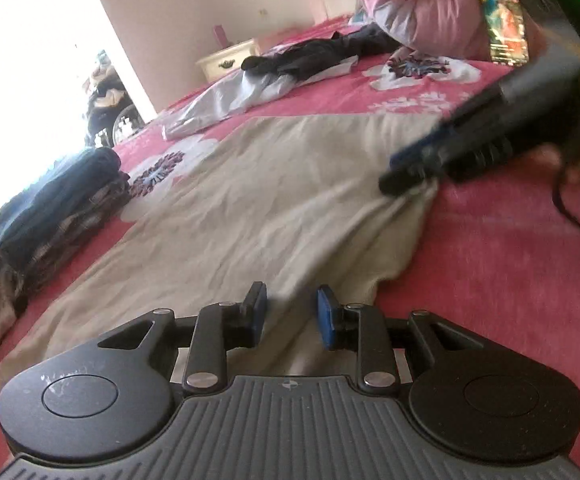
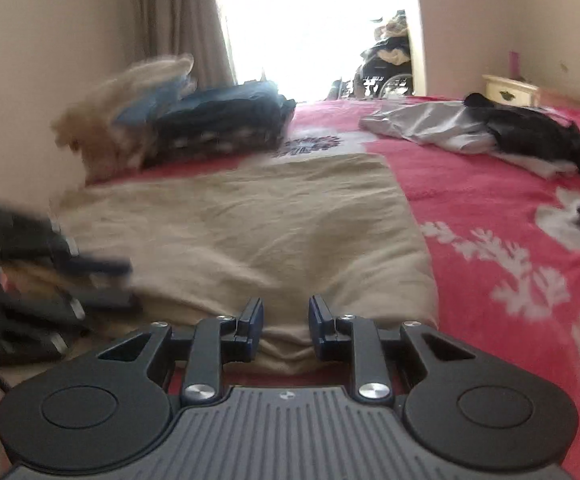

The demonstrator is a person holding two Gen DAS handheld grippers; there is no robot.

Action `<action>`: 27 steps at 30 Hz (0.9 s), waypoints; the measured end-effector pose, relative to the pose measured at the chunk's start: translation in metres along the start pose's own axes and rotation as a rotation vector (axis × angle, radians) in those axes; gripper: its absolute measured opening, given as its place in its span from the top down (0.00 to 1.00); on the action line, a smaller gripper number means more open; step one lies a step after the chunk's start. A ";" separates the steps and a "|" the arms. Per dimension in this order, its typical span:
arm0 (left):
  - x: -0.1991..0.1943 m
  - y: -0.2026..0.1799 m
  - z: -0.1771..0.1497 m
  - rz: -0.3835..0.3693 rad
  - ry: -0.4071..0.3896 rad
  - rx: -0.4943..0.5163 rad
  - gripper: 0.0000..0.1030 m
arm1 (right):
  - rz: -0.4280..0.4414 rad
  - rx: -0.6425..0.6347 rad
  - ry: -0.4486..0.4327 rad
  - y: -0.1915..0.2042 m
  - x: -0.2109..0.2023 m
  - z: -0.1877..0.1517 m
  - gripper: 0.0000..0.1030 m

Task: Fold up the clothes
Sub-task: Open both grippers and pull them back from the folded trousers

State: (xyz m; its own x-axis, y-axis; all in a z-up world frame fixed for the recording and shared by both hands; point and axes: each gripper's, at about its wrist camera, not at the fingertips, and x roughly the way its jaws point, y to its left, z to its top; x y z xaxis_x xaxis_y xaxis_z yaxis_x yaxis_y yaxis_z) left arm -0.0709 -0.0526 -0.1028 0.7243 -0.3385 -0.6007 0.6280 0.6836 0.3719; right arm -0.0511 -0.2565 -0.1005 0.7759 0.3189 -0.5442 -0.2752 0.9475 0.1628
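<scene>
A beige garment (image 1: 230,208) (image 2: 270,220) lies spread and creased on the pink flowered bedcover (image 1: 490,260) (image 2: 490,200). In the left wrist view my left gripper (image 1: 290,300) hovers over the garment's near edge; its blue pads are apart with nothing pinched between them. My right gripper (image 2: 284,312) stands open over another edge of the same garment, with cloth showing beyond the gap. The left wrist view shows the right gripper (image 1: 406,172), blurred, at the garment's right corner. At the left of the right wrist view, the left gripper (image 2: 122,284) is also blurred.
A pile of folded dark clothes (image 1: 58,200) (image 2: 226,120) sits by the wall beyond the garment. A silver-grey garment (image 1: 230,96) (image 2: 422,124) and a black one (image 1: 322,52) (image 2: 550,136) lie farther up the bed. Pink bedding (image 1: 422,8), a lit phone (image 1: 504,24) and a cream nightstand (image 2: 510,90) stand beyond.
</scene>
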 end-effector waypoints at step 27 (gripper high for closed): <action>-0.021 0.072 -0.013 0.081 0.058 -0.382 0.66 | 0.024 0.080 -0.099 0.029 -0.002 0.032 0.72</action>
State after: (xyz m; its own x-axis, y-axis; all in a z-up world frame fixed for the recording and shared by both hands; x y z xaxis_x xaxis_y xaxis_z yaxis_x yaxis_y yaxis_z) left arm -0.0442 0.0124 -0.0730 0.7428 -0.2436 -0.6236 0.4100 0.9019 0.1361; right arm -0.0427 -0.2287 -0.0683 0.8231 0.3385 -0.4559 -0.2510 0.9371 0.2425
